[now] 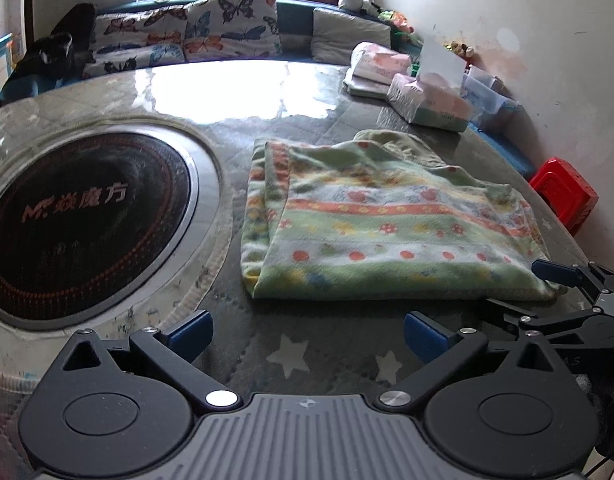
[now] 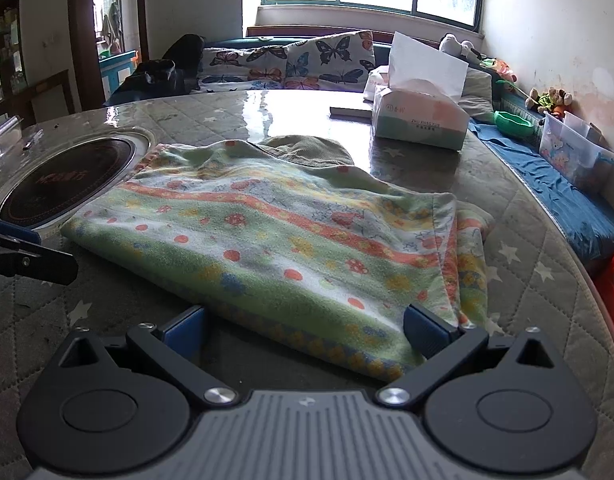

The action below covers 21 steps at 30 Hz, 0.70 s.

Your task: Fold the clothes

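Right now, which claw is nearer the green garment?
Right. The right claw sits open at the green garment near hem; the left claw hangs open short of it.

Red stool point(image 1: 565, 194) half behind table point(image 1: 327, 360)

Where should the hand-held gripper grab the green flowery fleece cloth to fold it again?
Probably the near right corner of the green flowery fleece cloth, coming in low from the near table edge. Its layered edges meet there, and the open right hand-held gripper already straddles that hem. The open left hand-held gripper could take the near left corner likewise.
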Each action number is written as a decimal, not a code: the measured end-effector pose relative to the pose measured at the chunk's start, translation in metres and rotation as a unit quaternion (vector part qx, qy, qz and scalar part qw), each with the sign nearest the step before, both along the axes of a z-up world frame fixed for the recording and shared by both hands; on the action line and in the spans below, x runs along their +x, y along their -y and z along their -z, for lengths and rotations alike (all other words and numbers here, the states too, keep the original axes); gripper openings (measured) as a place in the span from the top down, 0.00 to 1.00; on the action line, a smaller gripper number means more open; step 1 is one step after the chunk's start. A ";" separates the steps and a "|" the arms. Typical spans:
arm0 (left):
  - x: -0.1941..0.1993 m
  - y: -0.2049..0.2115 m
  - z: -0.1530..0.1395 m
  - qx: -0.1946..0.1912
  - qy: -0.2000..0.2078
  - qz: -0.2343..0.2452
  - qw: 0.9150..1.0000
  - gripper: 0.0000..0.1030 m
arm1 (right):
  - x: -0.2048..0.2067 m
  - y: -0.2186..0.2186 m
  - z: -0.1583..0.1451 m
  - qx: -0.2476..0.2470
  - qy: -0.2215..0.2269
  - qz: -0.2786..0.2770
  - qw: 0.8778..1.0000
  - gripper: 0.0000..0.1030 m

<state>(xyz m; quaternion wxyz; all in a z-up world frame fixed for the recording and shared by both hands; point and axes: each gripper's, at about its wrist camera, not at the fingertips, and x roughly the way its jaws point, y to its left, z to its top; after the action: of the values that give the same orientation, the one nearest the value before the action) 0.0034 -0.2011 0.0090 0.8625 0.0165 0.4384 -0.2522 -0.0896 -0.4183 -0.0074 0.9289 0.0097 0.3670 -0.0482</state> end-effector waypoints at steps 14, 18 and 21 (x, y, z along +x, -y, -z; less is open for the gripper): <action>-0.003 0.005 0.002 0.020 0.009 0.005 1.000 0.00 | -0.002 -0.004 0.000 -0.004 0.009 0.013 1.000 0.00; -0.004 0.005 0.002 0.022 0.010 0.006 1.000 0.00 | -0.003 -0.007 -0.003 -0.002 0.008 0.015 1.000 0.00; -0.004 0.005 0.002 0.025 0.010 0.006 1.000 0.00 | -0.005 -0.010 -0.006 0.010 0.013 0.011 1.000 0.00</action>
<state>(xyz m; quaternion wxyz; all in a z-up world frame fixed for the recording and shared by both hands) -0.0005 -0.2064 0.0070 0.8648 0.0434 0.4353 -0.2464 -0.0944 -0.4081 -0.0017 0.9328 0.0237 0.3554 -0.0543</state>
